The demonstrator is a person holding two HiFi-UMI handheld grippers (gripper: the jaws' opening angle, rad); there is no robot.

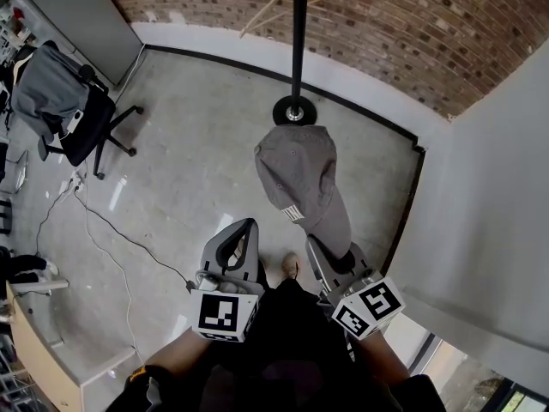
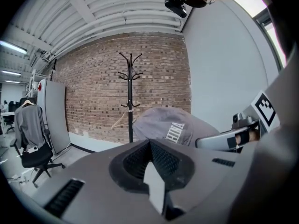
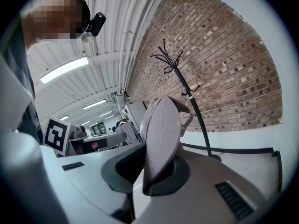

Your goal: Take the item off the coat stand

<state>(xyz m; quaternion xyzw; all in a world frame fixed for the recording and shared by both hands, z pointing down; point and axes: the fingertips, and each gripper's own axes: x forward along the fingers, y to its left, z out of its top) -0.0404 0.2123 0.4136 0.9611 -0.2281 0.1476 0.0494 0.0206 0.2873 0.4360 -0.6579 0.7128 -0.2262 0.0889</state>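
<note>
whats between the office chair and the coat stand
Only bare floor lies between the office chair and the coat stand, as the head view shows.

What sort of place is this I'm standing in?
Probably an office or workshop in an industrial-style building: a bare brick wall, a concrete floor and a wheeled office chair.

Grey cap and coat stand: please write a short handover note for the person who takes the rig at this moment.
Right gripper: shut on the brim of the grey fabric baseball cap.
Left gripper: shut, empty, beside it.
Black metal coat stand: by the brick wall, top hooks bare.
Done: the cap is off the stand, held clear of it.
To do: probably only to set the cap down somewhere.
</note>
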